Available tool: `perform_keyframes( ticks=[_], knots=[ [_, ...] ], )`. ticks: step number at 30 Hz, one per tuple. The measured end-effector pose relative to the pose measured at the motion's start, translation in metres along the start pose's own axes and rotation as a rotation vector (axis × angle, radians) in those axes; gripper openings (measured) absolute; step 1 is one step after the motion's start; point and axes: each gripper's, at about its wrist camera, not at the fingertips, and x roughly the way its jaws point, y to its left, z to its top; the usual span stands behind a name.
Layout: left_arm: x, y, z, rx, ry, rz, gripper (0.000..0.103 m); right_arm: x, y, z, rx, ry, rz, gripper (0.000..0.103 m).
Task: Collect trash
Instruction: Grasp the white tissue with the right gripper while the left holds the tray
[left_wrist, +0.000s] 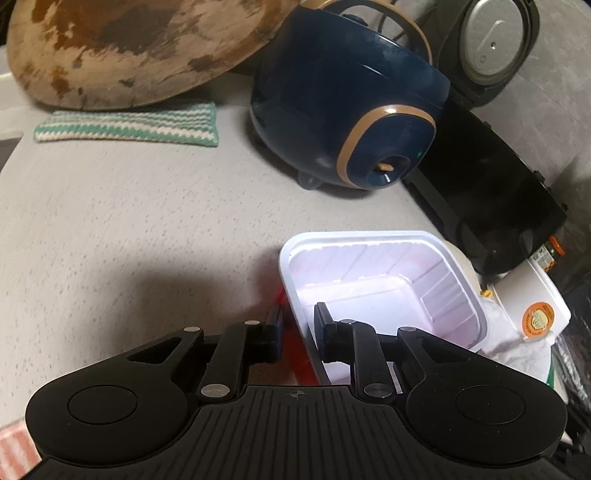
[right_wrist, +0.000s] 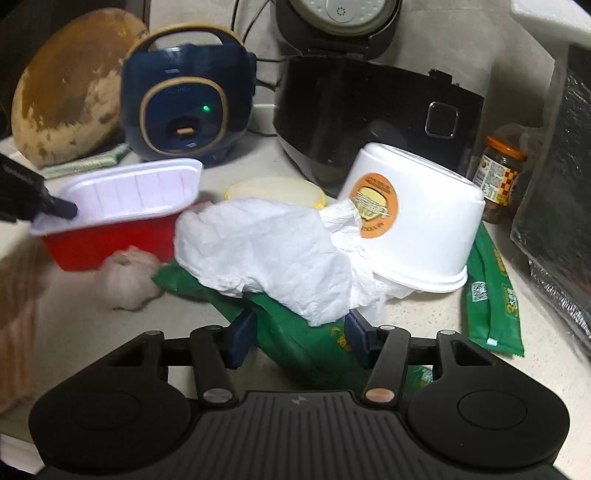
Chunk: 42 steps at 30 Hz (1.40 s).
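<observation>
A red food tray with a white inside (left_wrist: 384, 291) (right_wrist: 122, 214) is tilted above the counter. My left gripper (left_wrist: 299, 332) is shut on its near wall, one finger inside and one outside; its finger shows in the right wrist view (right_wrist: 55, 208). My right gripper (right_wrist: 295, 339) is open and empty, low over a green wrapper (right_wrist: 295, 343) that lies under crumpled white paper (right_wrist: 273, 251). A white tub with an orange label (right_wrist: 417, 225) (left_wrist: 532, 302) lies on its side against the paper. A yellowish lid (right_wrist: 273, 186) sits behind the paper.
A garlic bulb (right_wrist: 127, 280) lies beside the tray. A blue cooker (right_wrist: 188, 96) (left_wrist: 351, 107), a black rice cooker (right_wrist: 373, 110), a wooden board (right_wrist: 66, 88), a striped cloth (left_wrist: 125, 127) and a jar (right_wrist: 500, 177) stand at the back. A foil-covered object (right_wrist: 561, 206) is at the right.
</observation>
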Motion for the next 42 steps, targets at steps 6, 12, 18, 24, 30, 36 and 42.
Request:
perform_keyframes(
  ticks=[6,12,18,24,30,36,42],
  knots=[
    [0.005,0.001,0.000,-0.050,-0.014,-0.014,0.017,-0.038,0.014,-0.001,-0.005,-0.091,0.083,0.063],
    [0.003,0.008,0.003,-0.084,-0.047,-0.037,0.014,-0.032,0.016,0.022,0.022,-0.132,0.029,0.069],
    [0.004,0.021,0.006,-0.110,-0.060,-0.065,0.013,0.012,0.004,0.058,0.173,-0.062,0.046,0.069],
    [0.010,0.015,0.006,-0.059,-0.038,-0.068,0.018,0.075,0.022,0.082,0.118,0.125,0.004,0.074],
    [0.024,0.005,0.002,0.012,0.001,-0.073,0.030,0.077,0.035,0.088,0.051,0.126,-0.013,0.010],
    [0.023,0.018,0.005,-0.068,-0.017,-0.099,0.015,0.032,0.033,0.106,0.149,0.017,0.019,0.005],
    [-0.001,0.036,0.017,-0.151,-0.121,-0.151,0.012,-0.038,0.024,0.100,0.229,-0.096,0.035,0.005]
  ],
)
